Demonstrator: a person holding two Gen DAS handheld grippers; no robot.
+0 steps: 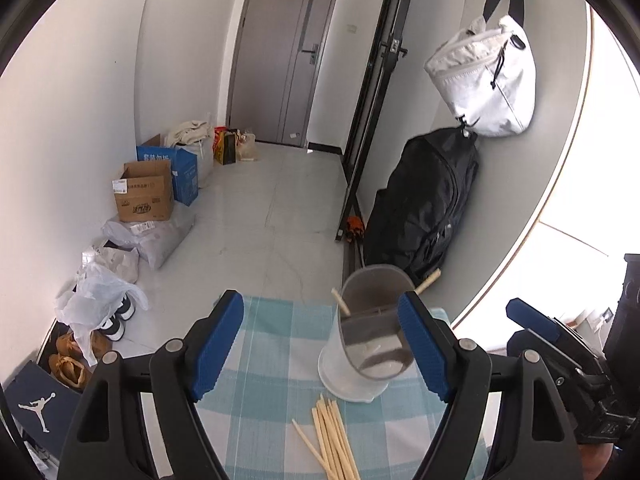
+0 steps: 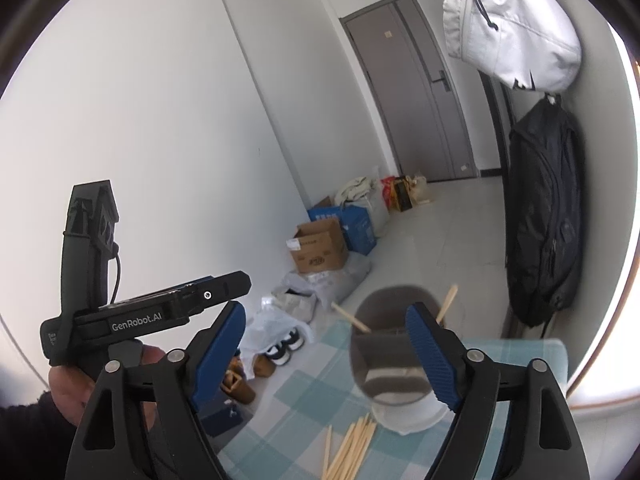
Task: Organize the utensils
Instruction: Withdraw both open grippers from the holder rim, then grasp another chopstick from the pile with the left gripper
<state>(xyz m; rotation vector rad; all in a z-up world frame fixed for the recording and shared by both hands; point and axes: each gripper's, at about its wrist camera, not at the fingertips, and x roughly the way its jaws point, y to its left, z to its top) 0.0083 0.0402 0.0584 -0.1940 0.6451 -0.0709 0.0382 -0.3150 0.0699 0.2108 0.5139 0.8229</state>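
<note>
A translucent grey utensil holder point(image 1: 370, 344) on a white base stands on the blue-checked cloth point(image 1: 272, 360), with two wooden chopsticks point(image 1: 342, 302) leaning in it. Several loose chopsticks point(image 1: 334, 436) lie bunched on the cloth in front of it. My left gripper point(image 1: 322, 304) is open with nothing between its blue pads, and its right finger overlaps the holder's right side. In the right wrist view my right gripper point(image 2: 326, 310) is also open and empty, with the holder point(image 2: 396, 372) behind its right finger and the loose chopsticks point(image 2: 352, 446) below.
The table ends just past the holder. On the floor at the left are cardboard boxes point(image 1: 146, 192), plastic bags and shoes point(image 1: 116, 320). A black backpack point(image 1: 420, 204) and a white bag point(image 1: 486, 80) hang on the right wall. A hand point(image 2: 68, 388) holds the left gripper's handle.
</note>
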